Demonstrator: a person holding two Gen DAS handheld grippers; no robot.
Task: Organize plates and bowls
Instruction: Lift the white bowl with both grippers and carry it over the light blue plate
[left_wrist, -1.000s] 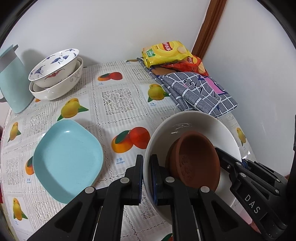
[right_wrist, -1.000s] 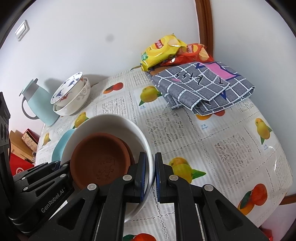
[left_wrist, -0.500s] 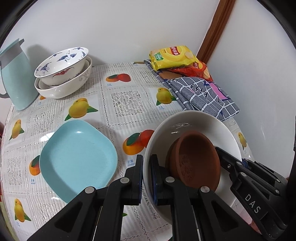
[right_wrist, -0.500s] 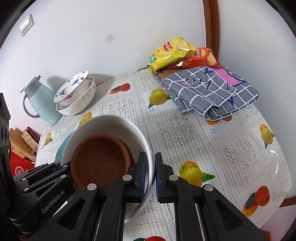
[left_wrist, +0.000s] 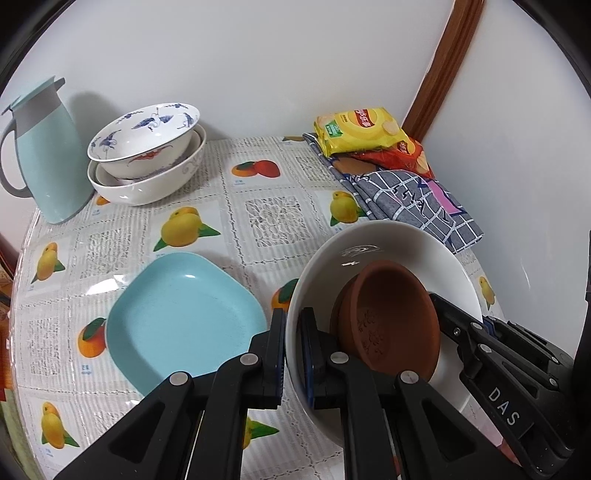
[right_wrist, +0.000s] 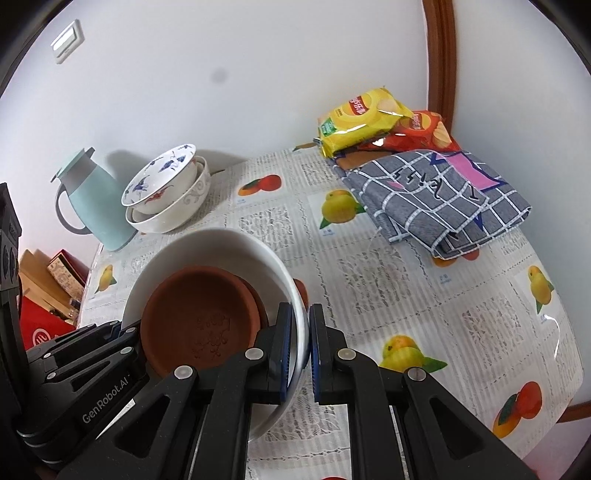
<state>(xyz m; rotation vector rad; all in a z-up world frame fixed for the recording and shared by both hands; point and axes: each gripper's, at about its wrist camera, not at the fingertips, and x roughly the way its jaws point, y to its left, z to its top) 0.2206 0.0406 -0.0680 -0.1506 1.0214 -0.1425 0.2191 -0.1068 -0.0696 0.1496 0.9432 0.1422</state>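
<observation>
On white bowl rim: both jaws clamped.

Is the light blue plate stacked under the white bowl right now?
No. In the left wrist view the light blue plate lies alone on the tablecloth, beside the white bowl that holds the brown dish.
</observation>
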